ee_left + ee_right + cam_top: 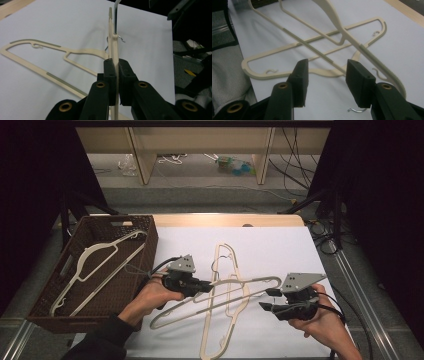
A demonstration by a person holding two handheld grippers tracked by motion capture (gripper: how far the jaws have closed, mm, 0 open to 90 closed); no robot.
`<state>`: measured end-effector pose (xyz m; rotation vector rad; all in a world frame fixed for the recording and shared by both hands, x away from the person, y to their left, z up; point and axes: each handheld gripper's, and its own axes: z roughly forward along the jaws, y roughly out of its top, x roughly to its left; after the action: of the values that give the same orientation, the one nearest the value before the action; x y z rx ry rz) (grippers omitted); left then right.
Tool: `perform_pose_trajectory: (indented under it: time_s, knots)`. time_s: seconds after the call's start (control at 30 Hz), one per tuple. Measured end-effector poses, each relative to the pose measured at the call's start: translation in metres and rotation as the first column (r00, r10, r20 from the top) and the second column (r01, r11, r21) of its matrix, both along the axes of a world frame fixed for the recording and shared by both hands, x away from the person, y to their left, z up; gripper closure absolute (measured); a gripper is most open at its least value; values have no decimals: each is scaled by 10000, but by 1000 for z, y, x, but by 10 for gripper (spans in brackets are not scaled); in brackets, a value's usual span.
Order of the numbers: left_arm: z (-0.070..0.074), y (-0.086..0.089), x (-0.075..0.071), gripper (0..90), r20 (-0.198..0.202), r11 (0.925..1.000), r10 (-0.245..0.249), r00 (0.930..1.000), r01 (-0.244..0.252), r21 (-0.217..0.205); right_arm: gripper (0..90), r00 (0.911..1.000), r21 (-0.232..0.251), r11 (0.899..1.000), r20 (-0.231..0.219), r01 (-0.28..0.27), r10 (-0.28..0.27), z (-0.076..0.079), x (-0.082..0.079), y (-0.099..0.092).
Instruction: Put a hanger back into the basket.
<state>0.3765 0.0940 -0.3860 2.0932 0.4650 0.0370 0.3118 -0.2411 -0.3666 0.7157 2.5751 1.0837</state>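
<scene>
The person's left hand [150, 295] reaches in from the lower edge of the high view, just beside the brown basket [50, 295], forearm angled toward the middle of the white tabletop [280, 245]. It holds the left gripper [202, 286] roughly level, pointing away from the basket. The right hand [325, 322] sits well apart from the basket on the far side of the tabletop, with the right gripper [267, 299] pointing back toward the left one.

Two cream hangers cross on the tabletop between the hands. The held hanger [220, 295] runs slantwise from near the basket toward the right gripper; its thin edge stands upright between the left gripper's jaws in the left gripper view [113, 57], with its metal hook [115, 17] rising beyond them. The other hanger [225, 305] lies flat beneath it, running lengthwise away from the person. A third hanger [92, 265] rests inside the basket.

The left jaws are pressed together on the held hanger, both pads flat against its sides. The right jaws stand spread, pinching nothing; in the right gripper view the hangers' crossing bars [324, 47] lie just beyond the pads, not touching them.
</scene>
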Motion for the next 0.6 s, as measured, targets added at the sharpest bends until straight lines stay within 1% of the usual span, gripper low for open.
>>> perform_pose_trajectory:
  time_s: [0.03,0.07,0.1,0.13,0.17,0.2,0.23,0.27,0.3,0.33,0.37,0.4,0.43,0.5,0.53,0.57,0.6]
  knots:
    - [2,1,0,864,23,9999,107,9999,-107,-102,519,9999,29,9999,-56,143,-142,-1,-1,-2]
    - [5,2,1,864,23,9999,102,9999,-102,-104,506,9997,30,9997,-35,233,-233,-3,-2,-4]
    - [6,3,0,863,-40,9996,213,9998,-214,-157,489,9995,86,9995,-122,295,-294,-6,-3,-5]
    - [9,5,1,864,-109,9990,367,9993,-369,-263,475,9995,153,9994,-77,323,-321,-9,-4,-7]
    - [11,7,2,864,-142,9990,363,9992,-367,-244,454,9988,305,9984,-29,481,-481,-13,-6,-9]
    - [13,8,2,863,-91,9988,455,9989,-456,-163,445,9987,452,9977,-78,504,-501,-18,-8,-12]
    - [14,9,2,864,-112,9989,444,9990,-445,-118,434,9982,583,9965,18,599,-601,-21,-10,-14]
    - [17,11,2,863,-153,9989,444,9989,-446,-116,418,9974,689,9950,25,718,-722,-24,-11,-15]
    - [20,12,0,863,-309,9981,574,9979,-580,-195,406,9967,818,9933,-65,815,-813,-29,-13,-16]
    - [23,13,-1,863,-256,9982,580,9980,-584,-118,402,9953,920,9910,-85,970,-966,-34,-16,-18]
    - [27,14,-2,863,-202,9977,643,9977,-647,-183,399,9949,996,9899,-24,1010,-1013,-37,-16,-18]
    - [30,14,-3,863,-202,9977,646,9977,-650,-213,394,9936,1059,9880,-177,1124,-1111,-40,-18,-19]
    - [34,15,-4,863,-104,9982,573,9983,-575,-191,395,9932,1105,9871,-229,1160,-1141,-43,-18,-19]
    - [41,17,-8,863,-76,9975,679,9977,-680,-195,395,9938,1080,9881,-293,1098,-1072,-51,-19,-18]
    - [46,18,-10,864,-25,9973,715,9974,-716,-166,396,9934,1060,9882,-442,1102,-1060,-52,-20,-18]
    - [50,19,-12,863,27,9971,738,9973,-737,-160,400,9942,1001,9897,-421,1025,-987,-55,-21,-16]
    - [54,19,-13,863,67,9975,647,9979,-644,-285,400,9944,967,9903,-445,999,-960,-56,-21,-15]
